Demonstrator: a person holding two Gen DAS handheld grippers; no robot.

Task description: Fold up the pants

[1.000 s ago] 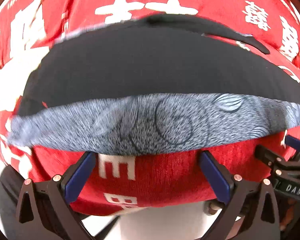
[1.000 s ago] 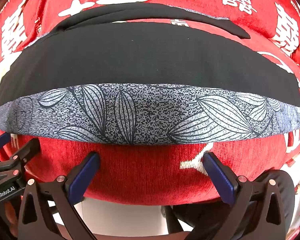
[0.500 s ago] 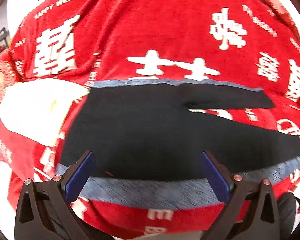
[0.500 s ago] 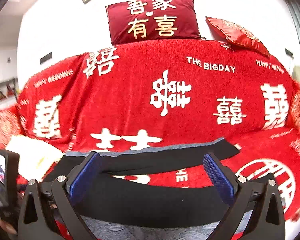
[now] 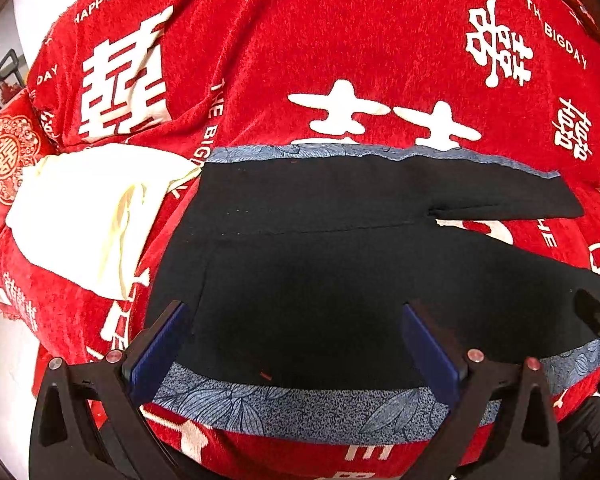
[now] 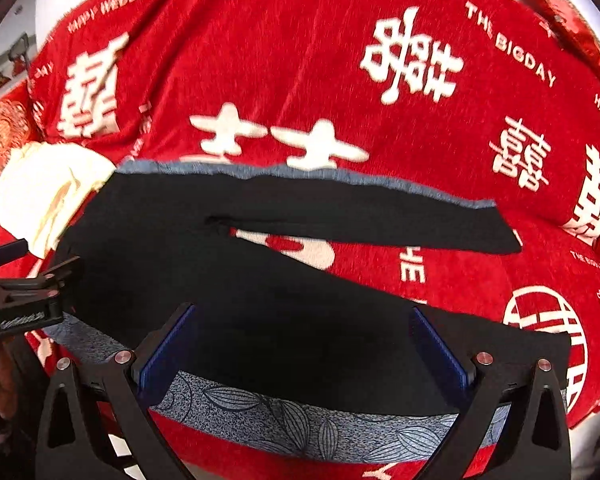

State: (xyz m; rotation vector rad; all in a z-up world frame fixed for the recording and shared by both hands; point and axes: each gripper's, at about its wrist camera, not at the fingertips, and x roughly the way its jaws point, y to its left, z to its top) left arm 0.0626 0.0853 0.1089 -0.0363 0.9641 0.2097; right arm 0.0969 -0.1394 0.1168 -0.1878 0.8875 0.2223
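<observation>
Black pants with grey-blue leaf-print side bands (image 5: pixel 340 280) (image 6: pixel 260 280) lie flat across red sofa cover with white wedding lettering (image 5: pixel 340 40) (image 6: pixel 260 40), legs running right, slightly parted. Cream folded cloth (image 5: pixel 84 216) (image 6: pixel 40 196) at far left. Left hand-held gripper (image 5: pixel 296 344) spread wide over near band, empty. Right hand-held gripper (image 6: pixel 304 348) likewise wide, empty.

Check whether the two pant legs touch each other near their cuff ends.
Apart. The right wrist view shows the far leg and near leg diverging, with the red cover visible between them.
</observation>
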